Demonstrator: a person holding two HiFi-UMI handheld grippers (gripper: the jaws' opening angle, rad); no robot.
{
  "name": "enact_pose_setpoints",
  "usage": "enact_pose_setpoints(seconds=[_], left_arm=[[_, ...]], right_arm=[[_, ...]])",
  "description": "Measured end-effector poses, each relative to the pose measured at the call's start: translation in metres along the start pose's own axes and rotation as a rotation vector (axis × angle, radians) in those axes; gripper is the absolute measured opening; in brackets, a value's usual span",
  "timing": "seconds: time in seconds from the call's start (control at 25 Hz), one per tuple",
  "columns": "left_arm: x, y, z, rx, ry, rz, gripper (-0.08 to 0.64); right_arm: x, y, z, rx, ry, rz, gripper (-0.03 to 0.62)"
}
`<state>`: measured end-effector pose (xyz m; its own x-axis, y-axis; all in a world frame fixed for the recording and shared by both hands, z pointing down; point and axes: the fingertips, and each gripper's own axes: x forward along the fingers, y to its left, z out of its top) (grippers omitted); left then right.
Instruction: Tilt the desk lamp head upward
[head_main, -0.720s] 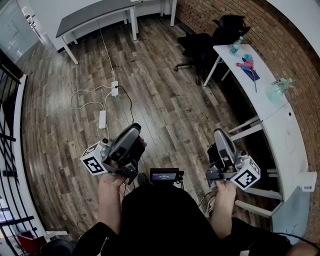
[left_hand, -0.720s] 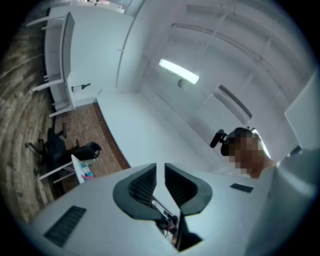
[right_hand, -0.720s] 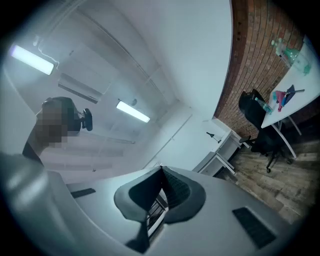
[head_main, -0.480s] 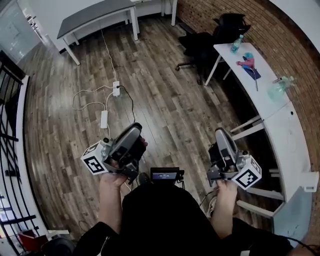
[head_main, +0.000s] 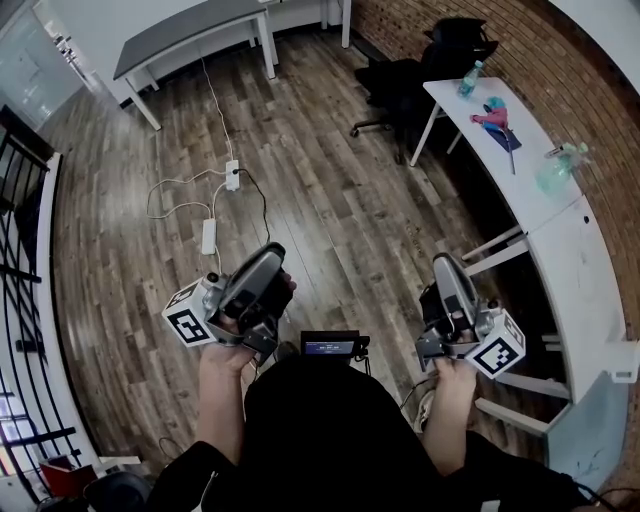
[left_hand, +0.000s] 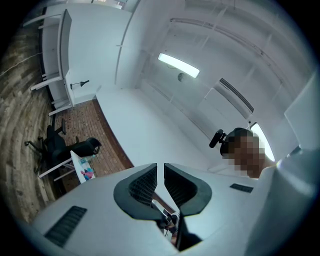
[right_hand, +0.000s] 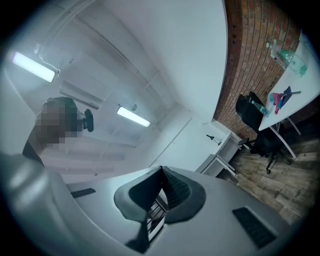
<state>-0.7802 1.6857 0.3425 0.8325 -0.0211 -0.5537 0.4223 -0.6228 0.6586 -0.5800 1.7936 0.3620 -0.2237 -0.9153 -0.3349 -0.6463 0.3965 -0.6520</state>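
Left claw (left_hand: 160, 166) held narrowly apart, right claw (right_hand: 161, 170) pressed together; both empty, carried raised near body. Desk lamp (right_hand: 212, 137) seen well apart on far desk (right_hand: 226, 150); approach judged pending.

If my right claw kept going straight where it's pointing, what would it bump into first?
Nothing close. The right claw is shut, empty and aimed slightly upward, so its path looks free until the far white wall, though depth is hard to judge.
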Motion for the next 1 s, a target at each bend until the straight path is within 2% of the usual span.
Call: enact_pose_setpoints(seconds=[0.12, 0.24, 0.36, 0.68, 0.84, 1.0], left_arm=[[0.003, 0.003, -0.008, 0.007, 0.002, 0.01, 0.052], [0.01, 0.006, -0.034, 0.009, 0.004, 0.046, 0.052], [0.002, 0.013, -0.041, 0.006, -0.004, 0.083, 0.052], [-0.003, 0.048, -0.029, -0.017, -0.041, 0.103, 0.051], [0.005, 0.09, -0.011, -0.045, -0.074, 0.082, 0.049], [0.013, 0.141, 0.027, -0.074, -0.109, 0.072, 0.046]], right_arm=[[-0.008, -0.005, 0.003, -0.009, -0.003, 0.008, 0.012], [-0.034, -0.019, 0.012, -0.004, 0.0, 0.004, 0.012], [-0.039, -0.029, 0.008, 0.008, 0.014, 0.001, 0.012], [-0.016, -0.059, 0.0, 0.025, 0.055, -0.008, 0.012], [0.01, -0.085, 0.003, 0.001, 0.088, -0.027, 0.012], [0.052, -0.117, 0.01, -0.017, 0.106, -0.061, 0.012]])
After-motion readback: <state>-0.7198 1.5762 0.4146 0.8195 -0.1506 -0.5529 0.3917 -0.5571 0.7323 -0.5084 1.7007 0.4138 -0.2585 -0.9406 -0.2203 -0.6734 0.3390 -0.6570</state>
